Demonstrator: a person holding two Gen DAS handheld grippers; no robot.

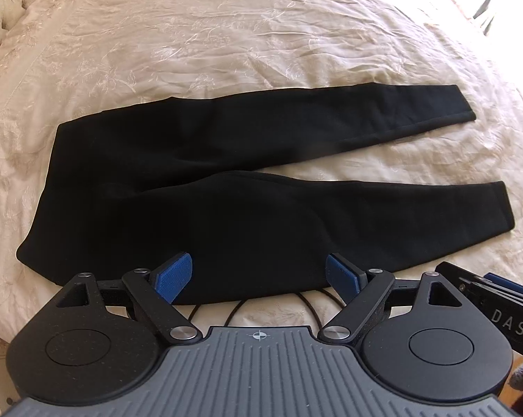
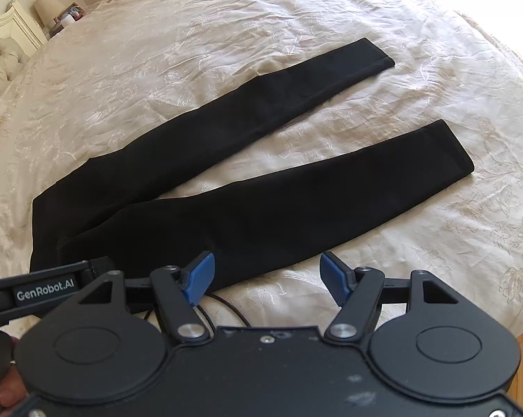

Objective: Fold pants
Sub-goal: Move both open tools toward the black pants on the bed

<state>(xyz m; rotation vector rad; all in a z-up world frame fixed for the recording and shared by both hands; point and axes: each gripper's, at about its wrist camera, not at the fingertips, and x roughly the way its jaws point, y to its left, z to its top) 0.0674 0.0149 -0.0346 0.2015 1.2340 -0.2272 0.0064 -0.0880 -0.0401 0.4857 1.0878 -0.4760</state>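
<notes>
"DAS" stands on the right gripper [image 1: 494, 299]; "GenRobot.AI" stands on the left gripper [image 2: 46, 293].

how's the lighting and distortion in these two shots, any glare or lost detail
Left wrist view: fisheye bows the bedspread into a dome; window glare blows out the top right corner; the black pants show hardly any fabric detail. Right wrist view: same curvature, overexposed top right, pants again near featureless.

Both wrist cameras look steeply down from close above the bed's [image 1: 261, 34] near edge, side by side, the left over the waist end, sharing the black pants [image 1: 192, 173] spread across it.
</notes>
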